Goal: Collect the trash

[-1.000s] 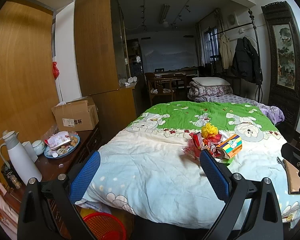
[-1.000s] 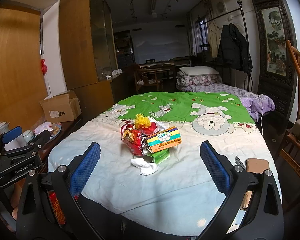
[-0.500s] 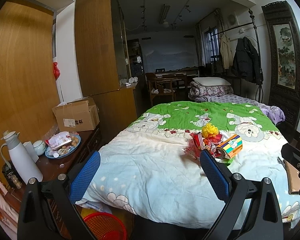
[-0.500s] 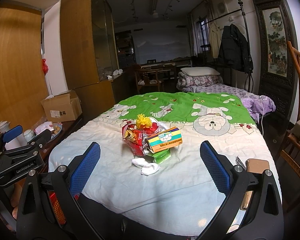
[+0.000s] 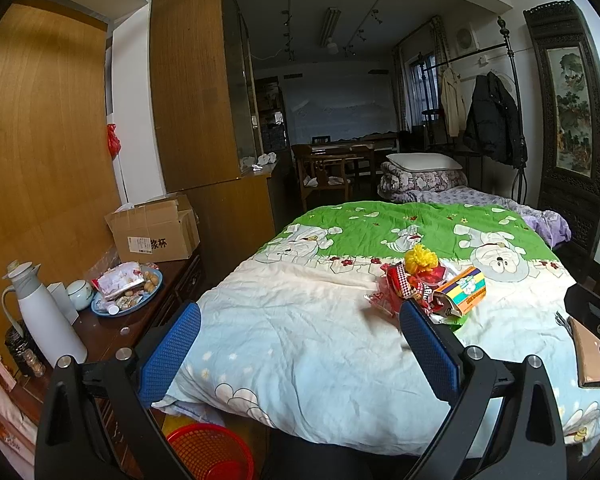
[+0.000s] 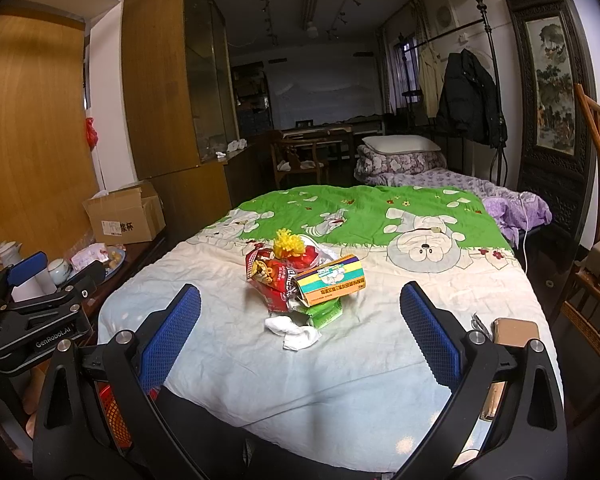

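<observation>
A pile of trash (image 6: 300,276) lies in the middle of the bed (image 6: 228,364): red snack packets (image 6: 270,276), a yellow-green carton (image 6: 330,280), a green wrapper (image 6: 324,314), a yellow pompom (image 6: 288,242) and a crumpled white tissue (image 6: 294,330). The same trash pile (image 5: 428,288) shows right of centre in the left wrist view. My right gripper (image 6: 300,338) is open, short of the pile and holding nothing. My left gripper (image 5: 298,354) is open over the bed's near left corner. A red mesh bin (image 5: 210,452) stands on the floor below it.
A wooden side table (image 5: 112,332) at the left carries a white thermos (image 5: 44,316), cups, a plate of snacks (image 5: 126,292) and a cardboard box (image 5: 156,230). A brown wallet (image 6: 514,332) and keys lie at the bed's right edge. A wooden chair (image 6: 596,264) stands to the right.
Both views have crept slightly forward toward the bed; the trash pile has not moved and both grippers stay open.
</observation>
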`<state>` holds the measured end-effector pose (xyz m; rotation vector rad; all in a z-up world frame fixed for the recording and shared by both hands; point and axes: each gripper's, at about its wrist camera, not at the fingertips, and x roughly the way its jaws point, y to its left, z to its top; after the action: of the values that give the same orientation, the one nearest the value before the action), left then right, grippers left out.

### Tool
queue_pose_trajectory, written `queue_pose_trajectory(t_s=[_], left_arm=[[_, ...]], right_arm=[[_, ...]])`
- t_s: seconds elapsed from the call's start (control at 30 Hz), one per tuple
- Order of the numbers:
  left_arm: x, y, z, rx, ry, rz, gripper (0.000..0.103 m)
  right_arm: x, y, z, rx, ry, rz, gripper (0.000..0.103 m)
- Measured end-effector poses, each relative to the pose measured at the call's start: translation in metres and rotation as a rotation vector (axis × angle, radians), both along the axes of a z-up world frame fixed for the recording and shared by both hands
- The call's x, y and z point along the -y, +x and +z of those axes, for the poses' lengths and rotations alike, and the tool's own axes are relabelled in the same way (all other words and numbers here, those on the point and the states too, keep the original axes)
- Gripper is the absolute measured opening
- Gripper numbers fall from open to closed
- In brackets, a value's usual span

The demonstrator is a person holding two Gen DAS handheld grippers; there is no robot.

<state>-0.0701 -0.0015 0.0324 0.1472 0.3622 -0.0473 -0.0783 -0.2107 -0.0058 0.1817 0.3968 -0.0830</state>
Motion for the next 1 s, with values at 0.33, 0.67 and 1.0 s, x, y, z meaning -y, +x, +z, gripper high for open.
queue_pose_trajectory(t_s=[0.33,0.67,1.0], left_arm=[[0.001,0.0,-0.001,-0.001,0.0,0.001,0.097],[-0.001,0.01,-0.011,-0.037,0.009,0.006,0.097],[0.001,0.052,-0.044,-0.148,0.042,0.021,0.097]], right_arm=[[-0.002,0.0,-0.001,-0.001,0.0,0.001,0.096],[0.001,0.008,-0.009,-0.034,0.01,0.01,0.096],[0.01,0.043,-0.043,-0.135,0.024,0.034,0.096]])
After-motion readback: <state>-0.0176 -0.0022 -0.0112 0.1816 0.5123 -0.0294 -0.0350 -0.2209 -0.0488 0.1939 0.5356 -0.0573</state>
